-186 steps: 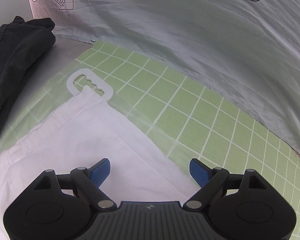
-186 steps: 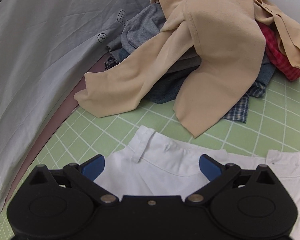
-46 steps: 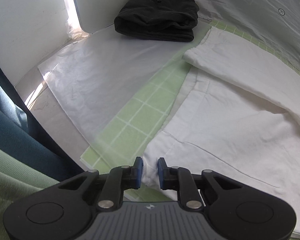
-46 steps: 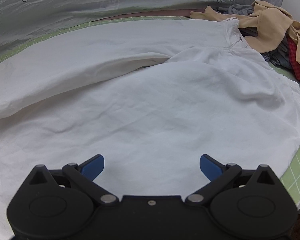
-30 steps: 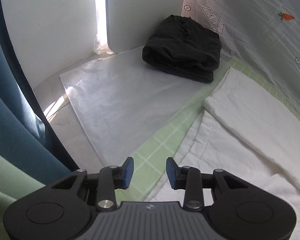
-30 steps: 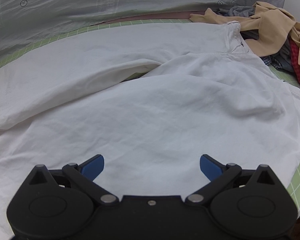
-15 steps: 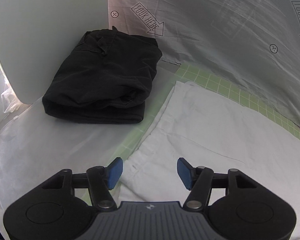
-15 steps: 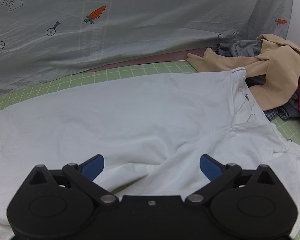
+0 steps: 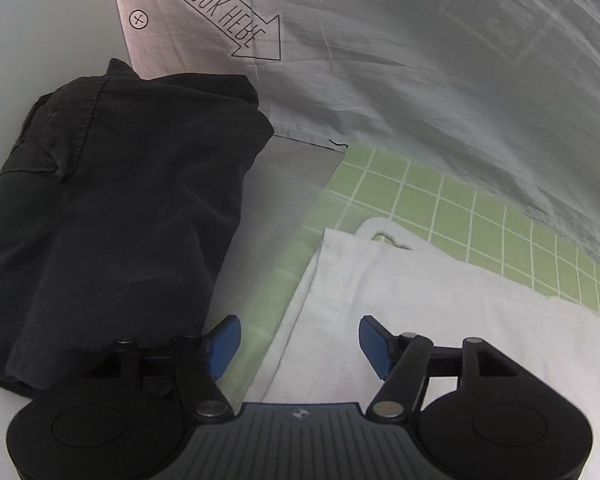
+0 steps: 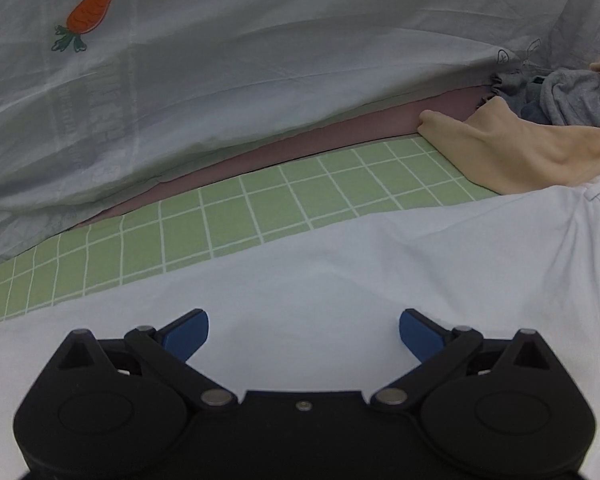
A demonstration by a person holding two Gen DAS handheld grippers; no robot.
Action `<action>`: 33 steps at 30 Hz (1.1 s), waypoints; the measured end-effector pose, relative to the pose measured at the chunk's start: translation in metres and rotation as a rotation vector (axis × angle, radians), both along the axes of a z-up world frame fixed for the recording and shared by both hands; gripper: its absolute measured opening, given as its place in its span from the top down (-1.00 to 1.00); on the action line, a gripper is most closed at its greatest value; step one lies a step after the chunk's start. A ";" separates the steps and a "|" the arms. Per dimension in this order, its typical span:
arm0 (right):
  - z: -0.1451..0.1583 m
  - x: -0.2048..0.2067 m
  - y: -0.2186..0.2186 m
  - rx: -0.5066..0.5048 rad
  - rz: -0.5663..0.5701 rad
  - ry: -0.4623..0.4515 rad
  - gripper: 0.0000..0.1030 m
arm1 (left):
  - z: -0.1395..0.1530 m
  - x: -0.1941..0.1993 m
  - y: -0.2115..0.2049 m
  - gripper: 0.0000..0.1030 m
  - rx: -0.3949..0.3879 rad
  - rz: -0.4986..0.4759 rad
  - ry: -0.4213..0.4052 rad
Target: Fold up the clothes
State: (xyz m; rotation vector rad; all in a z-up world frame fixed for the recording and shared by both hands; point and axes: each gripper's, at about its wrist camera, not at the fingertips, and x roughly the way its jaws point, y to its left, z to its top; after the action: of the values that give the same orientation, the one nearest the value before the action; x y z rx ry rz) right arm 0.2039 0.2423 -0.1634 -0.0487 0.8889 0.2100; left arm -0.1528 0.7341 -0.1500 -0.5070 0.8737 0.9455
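White trousers (image 9: 440, 312) lie flat on the green checked mat (image 9: 440, 204) in our left wrist view, beside a folded black garment (image 9: 112, 208). Our left claw (image 9: 298, 342) has just been opening and stands spread over the trouser hem, gripping nothing. In our right wrist view the right claw (image 10: 304, 336) is spread wide above the trousers, also gripping nothing, with a clothes pile (image 10: 540, 136) at the far right.

The left gripper (image 9: 300, 338) has a black body with two round housings, a ribbed grey centre plate bearing a small emblem, silver pivot screws and blue fingertip pads (image 9: 222, 344). The right gripper (image 10: 304, 334) is matt black throughout, with the same round housings, angled link arms, silver pivots, one small centre screw and blue pads (image 10: 418, 336).
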 end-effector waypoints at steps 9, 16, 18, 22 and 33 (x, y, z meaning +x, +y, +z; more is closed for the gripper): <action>-0.014 0.037 0.014 0.034 -0.088 0.035 -1.00 | -0.020 0.042 0.027 -0.43 0.021 -0.044 0.021; -0.020 0.026 0.032 -0.040 -0.117 -0.014 -1.00 | -0.026 0.040 0.027 -0.27 0.017 -0.023 -0.060; -0.020 0.025 0.032 -0.038 -0.112 -0.022 -0.95 | -0.026 0.037 0.024 0.10 0.027 -0.002 -0.102; -0.010 0.021 0.042 -0.027 0.008 -0.047 0.28 | -0.025 0.039 0.015 0.41 0.066 -0.007 -0.112; 0.001 0.023 0.054 -0.031 0.078 -0.090 1.00 | 0.008 0.055 0.004 0.72 0.209 -0.093 -0.130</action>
State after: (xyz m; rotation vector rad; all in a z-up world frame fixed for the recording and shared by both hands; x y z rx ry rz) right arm 0.2271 0.2961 -0.1625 -0.1204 0.8012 0.2647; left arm -0.0977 0.7378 -0.1421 -0.3409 0.6667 0.8968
